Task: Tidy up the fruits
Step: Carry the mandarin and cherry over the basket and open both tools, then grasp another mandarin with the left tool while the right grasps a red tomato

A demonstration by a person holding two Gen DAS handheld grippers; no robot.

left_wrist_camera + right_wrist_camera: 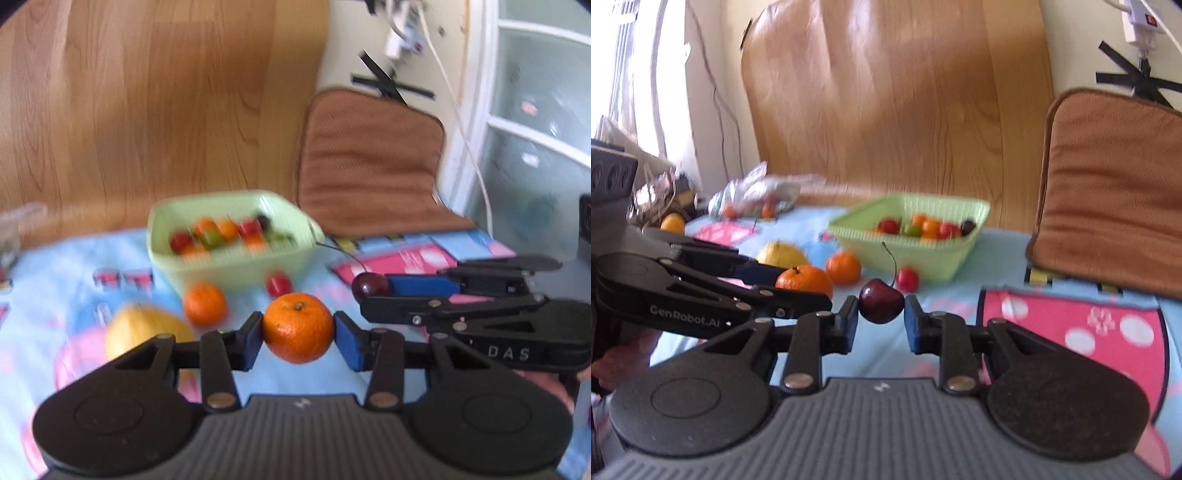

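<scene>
My left gripper (298, 326) is shut on a mandarin orange (297, 326), its blue pads pressing on both sides, above the patterned cloth. My right gripper (881, 314) is shut on a dark red cherry (881, 301) whose stem points up. In the left wrist view the right gripper (373, 295) reaches in from the right with the cherry (369, 286). In the right wrist view the left gripper (801, 288) comes in from the left with the orange (805, 280). A light green basket (229, 269) (912, 258) beyond both holds several small red, orange and green fruits.
On the cloth in front of the basket lie a second orange (204, 303), a small red fruit (279, 284) and a large yellow fruit (144, 332). A brown cushion (369, 162) leans at the back right. A plastic bag (757, 195) and clutter sit at the far left.
</scene>
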